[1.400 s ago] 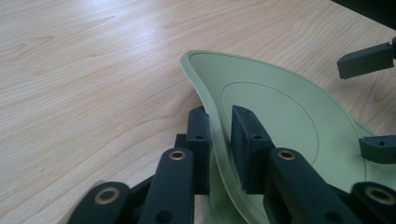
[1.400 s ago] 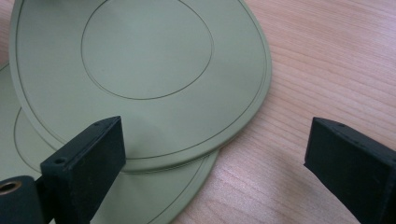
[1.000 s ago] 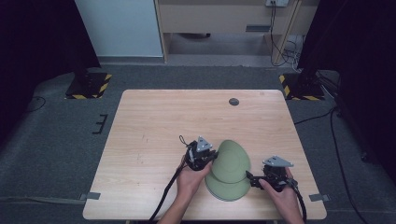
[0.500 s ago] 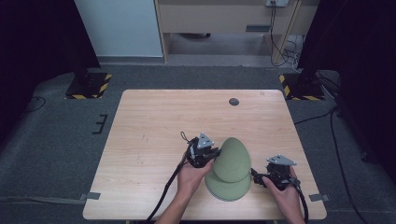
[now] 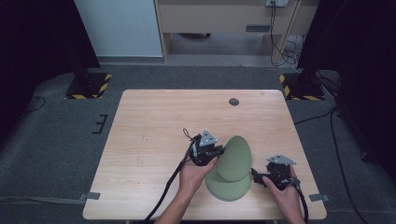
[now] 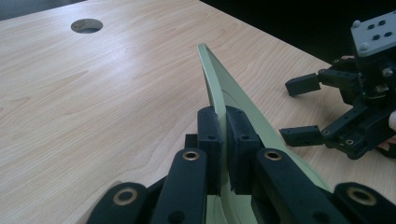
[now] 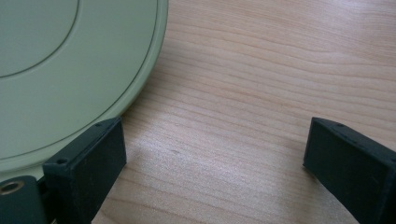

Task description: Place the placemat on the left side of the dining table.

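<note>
Two pale green plates are near the table's front edge. The upper plate [image 5: 236, 156] is tilted up on edge, and my left gripper [image 5: 216, 151] is shut on its left rim. In the left gripper view the pads [image 6: 210, 140] pinch that rim [image 6: 219, 100] from both sides. The lower plate [image 5: 229, 187] lies flat on the table. My right gripper [image 5: 256, 176] stands open just right of the flat plate, jaws wide apart over bare wood. In the right gripper view [image 7: 215, 163] its left pad sits at the flat plate's [image 7: 56, 70] rim.
The wooden table [image 5: 154, 140] has a round cable hole [image 5: 234, 101] at the back right. Black cables trail from both grippers off the front edge. Yellow-and-black striped stand bases [image 5: 88, 86] sit on the floor beyond the table.
My left gripper has risen a little with the upper plate, tipping it steeper off the lower one. The right gripper has stayed in place.
</note>
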The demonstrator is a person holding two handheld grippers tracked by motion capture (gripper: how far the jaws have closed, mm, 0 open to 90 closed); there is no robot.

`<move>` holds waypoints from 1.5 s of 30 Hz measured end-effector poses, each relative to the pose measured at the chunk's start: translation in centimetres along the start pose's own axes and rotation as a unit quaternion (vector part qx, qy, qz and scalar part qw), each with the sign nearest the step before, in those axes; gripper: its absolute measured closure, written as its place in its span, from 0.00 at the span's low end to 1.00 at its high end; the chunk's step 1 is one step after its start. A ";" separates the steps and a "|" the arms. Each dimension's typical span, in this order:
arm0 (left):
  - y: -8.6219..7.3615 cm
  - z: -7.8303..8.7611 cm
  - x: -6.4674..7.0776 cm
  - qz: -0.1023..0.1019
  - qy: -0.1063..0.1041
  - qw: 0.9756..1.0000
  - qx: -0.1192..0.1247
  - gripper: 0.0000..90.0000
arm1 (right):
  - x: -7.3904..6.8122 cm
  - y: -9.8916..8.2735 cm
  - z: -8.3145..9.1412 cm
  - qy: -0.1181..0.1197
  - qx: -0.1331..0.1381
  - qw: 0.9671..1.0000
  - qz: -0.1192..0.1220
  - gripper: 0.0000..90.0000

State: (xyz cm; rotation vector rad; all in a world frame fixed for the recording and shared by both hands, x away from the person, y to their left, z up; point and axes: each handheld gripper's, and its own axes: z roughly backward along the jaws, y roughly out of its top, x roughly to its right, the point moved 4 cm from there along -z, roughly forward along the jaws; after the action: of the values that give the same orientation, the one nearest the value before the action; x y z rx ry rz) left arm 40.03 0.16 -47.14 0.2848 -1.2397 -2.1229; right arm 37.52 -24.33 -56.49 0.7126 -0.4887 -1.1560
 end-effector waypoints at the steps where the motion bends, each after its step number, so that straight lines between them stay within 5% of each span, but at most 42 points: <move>1: 0.1 0.0 0.1 -0.001 -0.001 1.000 0.000 0.95 | 0.0 0.0 0.0 0.000 -0.001 1.000 0.000 0.07; 12: 1.6 0.4 0.9 0.002 -0.024 1.000 0.016 0.95 | 0.3 0.0 -0.2 -0.016 -0.008 1.000 -0.013 0.04; 22: 3.2 0.8 1.6 -0.017 -0.025 0.999 0.021 0.95 | 0.4 0.0 -0.3 -0.015 -0.009 1.000 -0.012 0.04; 45: 6.1 0.4 -0.5 -0.029 0.019 0.999 0.026 0.95 | 0.4 0.1 -0.3 -0.014 -0.010 1.000 -0.012 0.03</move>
State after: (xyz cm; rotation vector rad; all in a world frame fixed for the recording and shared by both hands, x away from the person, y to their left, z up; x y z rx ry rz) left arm 42.82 -1.31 -41.87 0.3864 -1.2792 -2.1259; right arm 37.95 -24.60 -56.67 0.6880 -0.4924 -1.1935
